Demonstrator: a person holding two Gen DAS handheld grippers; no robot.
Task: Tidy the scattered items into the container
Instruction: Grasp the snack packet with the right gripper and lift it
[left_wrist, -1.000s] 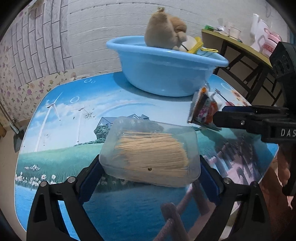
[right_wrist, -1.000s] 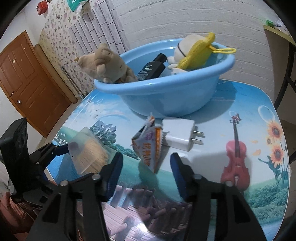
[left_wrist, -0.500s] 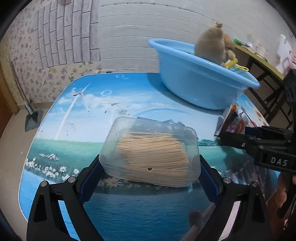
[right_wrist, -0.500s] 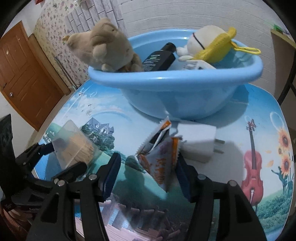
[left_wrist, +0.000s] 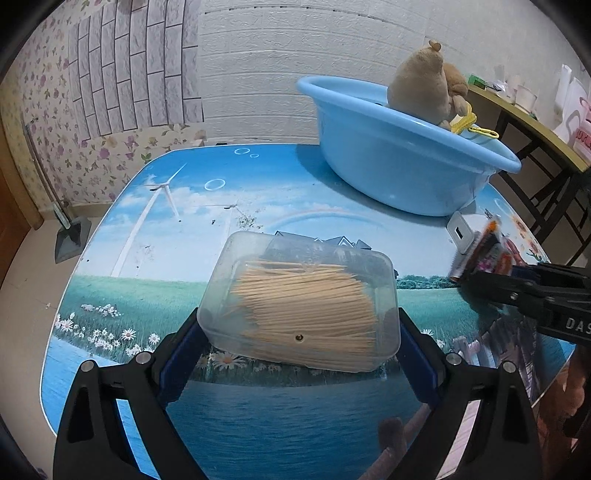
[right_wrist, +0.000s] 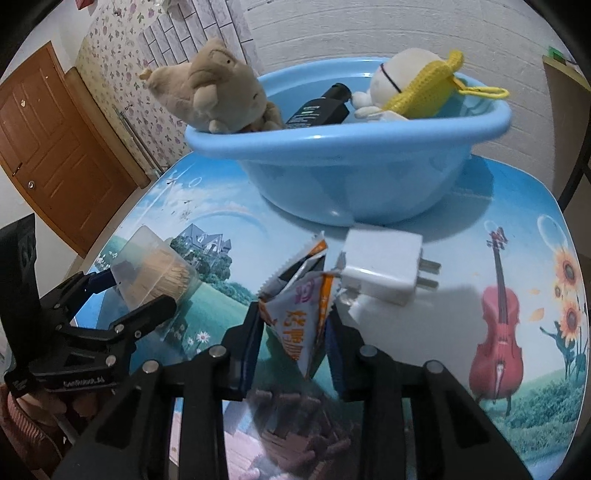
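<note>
My left gripper (left_wrist: 299, 325) is shut on a clear toothpick box (left_wrist: 301, 302) and holds it above the picture-printed table; the box also shows in the right wrist view (right_wrist: 155, 267). My right gripper (right_wrist: 295, 332) is shut on an orange and white snack packet (right_wrist: 301, 306), seen from the left wrist too (left_wrist: 484, 254). The blue basin (right_wrist: 354, 184) stands ahead at the table's far side, holding a tan plush toy (right_wrist: 214, 88), a black bottle (right_wrist: 321, 107) and a white and yellow plush (right_wrist: 417, 85).
A white charger plug (right_wrist: 384, 269) lies on the table just in front of the basin, right behind the packet. A wooden side table (left_wrist: 532, 125) with cups stands at the right. A brown door (right_wrist: 51, 147) is at the left.
Both grippers have moved with their loads. In the right wrist view the basin has come closer. In the left wrist view it has slid to the right and the packet has moved right.
</note>
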